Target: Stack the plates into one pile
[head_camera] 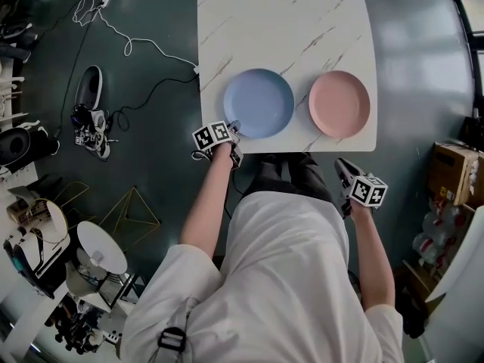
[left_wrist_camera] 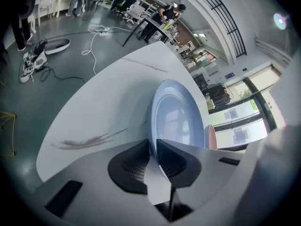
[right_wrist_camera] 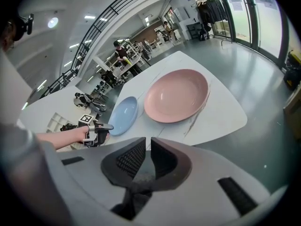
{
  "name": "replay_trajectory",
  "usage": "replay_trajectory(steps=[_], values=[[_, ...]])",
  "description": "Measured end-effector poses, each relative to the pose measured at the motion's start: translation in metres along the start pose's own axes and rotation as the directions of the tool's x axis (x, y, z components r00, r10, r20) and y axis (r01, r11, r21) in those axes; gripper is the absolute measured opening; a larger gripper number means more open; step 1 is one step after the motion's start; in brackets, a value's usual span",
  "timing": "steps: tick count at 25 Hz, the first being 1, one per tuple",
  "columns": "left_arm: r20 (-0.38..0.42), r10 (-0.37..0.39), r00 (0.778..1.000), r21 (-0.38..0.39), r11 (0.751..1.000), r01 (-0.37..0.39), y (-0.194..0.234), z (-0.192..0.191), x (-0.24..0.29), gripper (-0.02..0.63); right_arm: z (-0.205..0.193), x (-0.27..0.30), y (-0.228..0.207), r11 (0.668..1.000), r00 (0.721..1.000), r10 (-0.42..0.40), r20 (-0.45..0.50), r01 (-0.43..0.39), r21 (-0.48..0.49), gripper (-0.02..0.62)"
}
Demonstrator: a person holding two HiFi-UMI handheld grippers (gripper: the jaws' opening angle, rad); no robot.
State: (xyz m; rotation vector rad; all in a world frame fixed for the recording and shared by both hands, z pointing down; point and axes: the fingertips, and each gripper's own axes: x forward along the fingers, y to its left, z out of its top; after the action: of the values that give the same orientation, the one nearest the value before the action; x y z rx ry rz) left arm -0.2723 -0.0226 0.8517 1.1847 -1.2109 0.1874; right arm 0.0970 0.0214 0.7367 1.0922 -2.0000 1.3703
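A blue plate (head_camera: pixel 259 103) and a pink plate (head_camera: pixel 339 103) lie side by side near the front edge of the white marble table (head_camera: pixel 287 21), the blue one on the left. My left gripper (head_camera: pixel 233 127) sits at the blue plate's near-left rim. In the left gripper view its jaws (left_wrist_camera: pixel 153 145) are shut on that rim of the blue plate (left_wrist_camera: pixel 181 117), and the pink plate (left_wrist_camera: pixel 211 138) peeks out behind. My right gripper (head_camera: pixel 342 165) hangs off the table, just in front of the near edge below the pink plate. It (right_wrist_camera: pixel 147 142) is shut with nothing between its jaws, pointing at the pink plate (right_wrist_camera: pixel 176 95).
The table's front edge (head_camera: pixel 302 151) runs right by both grippers. A white cable (head_camera: pixel 128 44) and a shoe (head_camera: pixel 89 88) lie on the dark floor to the left. A cardboard box (head_camera: pixel 454 174) stands at the right. Desks and people fill the hall beyond.
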Motion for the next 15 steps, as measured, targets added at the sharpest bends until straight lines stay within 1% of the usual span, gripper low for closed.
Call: replay_trajectory(steps=[3,6,8,12,15], values=[[0.013,-0.047,0.999,-0.097,0.994,0.048,0.001,0.003,0.0,0.043,-0.002,-0.001,-0.003,1.0,1.0,-0.019,-0.005,0.019,-0.003,0.049],[0.028,-0.07,0.997,-0.151,0.986,0.073,0.002,0.006,-0.002,0.035,-0.003,-0.001,-0.008,0.999,0.999,-0.036,-0.006,0.036,-0.004,0.049],[0.022,-0.08,0.997,-0.156,0.984,0.083,0.0,0.006,-0.003,0.035,-0.003,-0.002,-0.008,0.999,0.999,-0.042,-0.002,0.042,-0.006,0.05],[0.021,-0.085,0.996,-0.139,0.987,0.087,-0.002,0.007,-0.009,0.037,-0.002,0.0,-0.006,0.999,0.999,-0.045,0.004,0.045,-0.021,0.049],[0.02,-0.108,0.994,-0.127,0.986,0.11,-0.01,0.008,-0.012,0.043,0.003,0.0,-0.004,0.999,0.999,-0.046,0.014,0.047,-0.027,0.049]])
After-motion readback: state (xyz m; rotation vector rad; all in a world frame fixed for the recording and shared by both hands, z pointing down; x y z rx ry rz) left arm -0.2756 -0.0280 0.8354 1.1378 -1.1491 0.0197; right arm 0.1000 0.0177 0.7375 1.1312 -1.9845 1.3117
